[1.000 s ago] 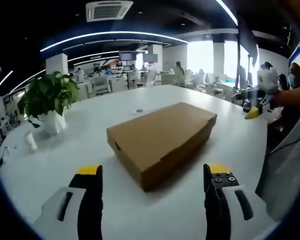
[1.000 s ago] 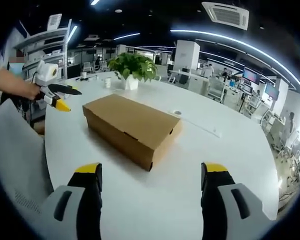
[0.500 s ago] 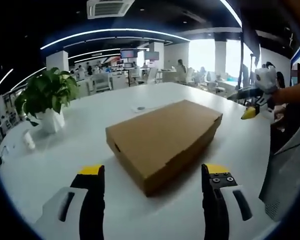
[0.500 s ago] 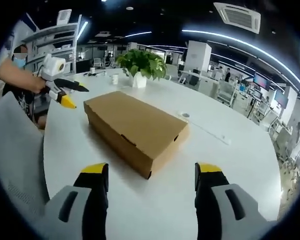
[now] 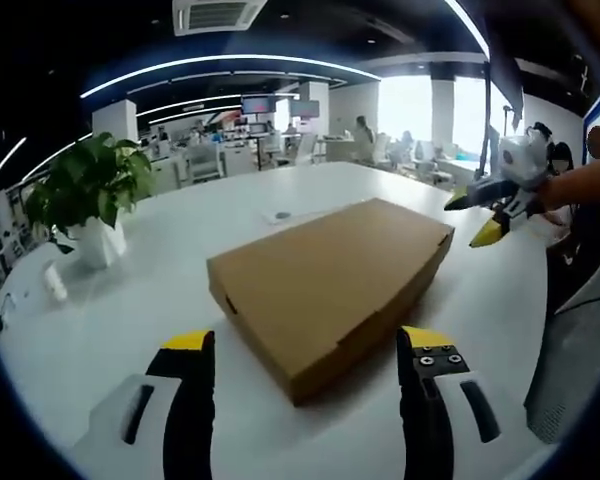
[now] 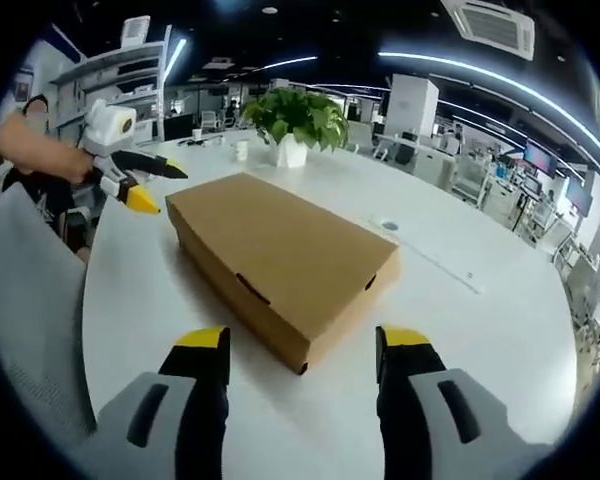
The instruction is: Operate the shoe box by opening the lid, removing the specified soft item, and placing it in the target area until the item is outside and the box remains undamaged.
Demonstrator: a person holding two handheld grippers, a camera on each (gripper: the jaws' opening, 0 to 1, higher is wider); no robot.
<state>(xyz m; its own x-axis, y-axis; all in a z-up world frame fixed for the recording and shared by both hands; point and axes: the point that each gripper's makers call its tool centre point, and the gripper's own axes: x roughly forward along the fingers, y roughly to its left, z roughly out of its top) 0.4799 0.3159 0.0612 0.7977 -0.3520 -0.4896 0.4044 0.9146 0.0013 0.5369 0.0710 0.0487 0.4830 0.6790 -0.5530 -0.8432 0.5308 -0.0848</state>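
While the lid is shut, the work stands at the approach step. Large white desk (image 5: 310, 190) carries everything. Shoe box (image 5: 325, 275), plain brown cardboard, lies closed near the desk's near edge, at an angle to it. Potted plant (image 5: 88, 200) stands toward the far edge, well apart from the box. Left tongs (image 5: 305, 345) and right tongs (image 6: 302, 345) are both spread wide, holding nothing, each aimed at a box corner. Soft item is hidden inside. Judgement: next, catch the lid's edge and lift gently, steadying the base.

Matt brown cardboard shoe box (image 5: 325, 283) on a smooth, glossy white table (image 5: 230, 215).
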